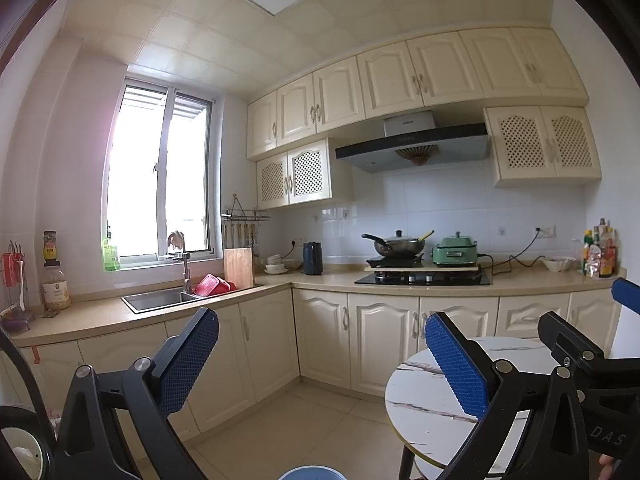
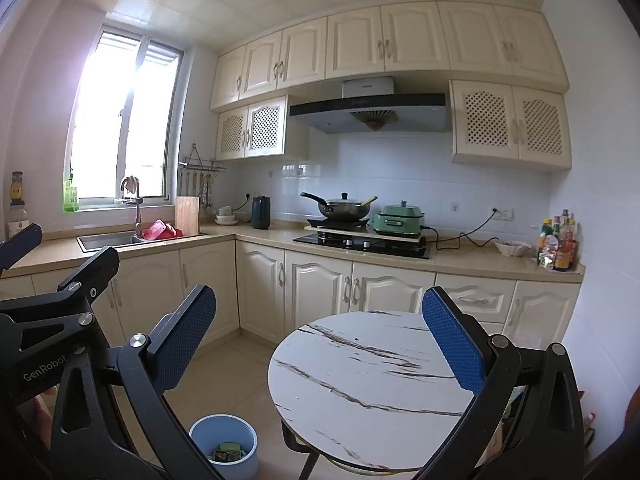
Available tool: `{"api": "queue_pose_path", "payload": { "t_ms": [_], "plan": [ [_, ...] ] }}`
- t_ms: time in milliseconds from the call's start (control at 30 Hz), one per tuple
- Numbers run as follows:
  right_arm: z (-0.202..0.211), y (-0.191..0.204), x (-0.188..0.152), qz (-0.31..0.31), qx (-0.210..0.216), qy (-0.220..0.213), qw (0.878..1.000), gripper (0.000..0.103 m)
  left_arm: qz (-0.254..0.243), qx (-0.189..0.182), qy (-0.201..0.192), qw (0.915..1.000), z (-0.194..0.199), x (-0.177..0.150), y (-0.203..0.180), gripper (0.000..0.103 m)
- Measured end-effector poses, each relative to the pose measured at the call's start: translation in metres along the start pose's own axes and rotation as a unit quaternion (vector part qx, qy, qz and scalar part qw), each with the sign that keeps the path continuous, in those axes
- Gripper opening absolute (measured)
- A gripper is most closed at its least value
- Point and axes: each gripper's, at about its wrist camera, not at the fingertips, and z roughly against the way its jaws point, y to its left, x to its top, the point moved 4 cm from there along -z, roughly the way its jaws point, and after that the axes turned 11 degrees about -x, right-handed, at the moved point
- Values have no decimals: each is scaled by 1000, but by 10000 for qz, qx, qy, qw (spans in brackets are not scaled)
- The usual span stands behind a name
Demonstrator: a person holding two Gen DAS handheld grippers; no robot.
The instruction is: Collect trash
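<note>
A light blue trash bin point(image 2: 224, 446) stands on the floor left of the round marble-top table point(image 2: 372, 384); green and dark wrappers point(image 2: 229, 452) lie inside it. Only the bin's rim point(image 1: 312, 473) shows in the left wrist view. My right gripper point(image 2: 320, 344) is open, held high above the table and bin, nothing between its blue pads. My left gripper point(image 1: 322, 360) is open too, empty, left of the table point(image 1: 432, 400). Each gripper shows at the edge of the other's view. The tabletop is bare.
An L-shaped counter point(image 2: 256, 234) with cream cabinets runs behind, with a sink point(image 2: 108, 240), a stove with a wok point(image 2: 344, 208), a green cooker point(image 2: 398, 220), a kettle point(image 2: 261, 212) and bottles point(image 2: 558, 246) at the right end. Tiled floor point(image 2: 236, 368) lies between the cabinets and table.
</note>
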Motion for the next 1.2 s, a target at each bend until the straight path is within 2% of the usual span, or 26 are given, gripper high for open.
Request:
{"api": "queue_pose_path", "payload": {
  "t_ms": [1200],
  "plan": [
    [-4, -2, -1, 22, 20, -6, 10000, 103, -25, 45, -7, 10000, -1, -5, 2, 102]
  ]
}}
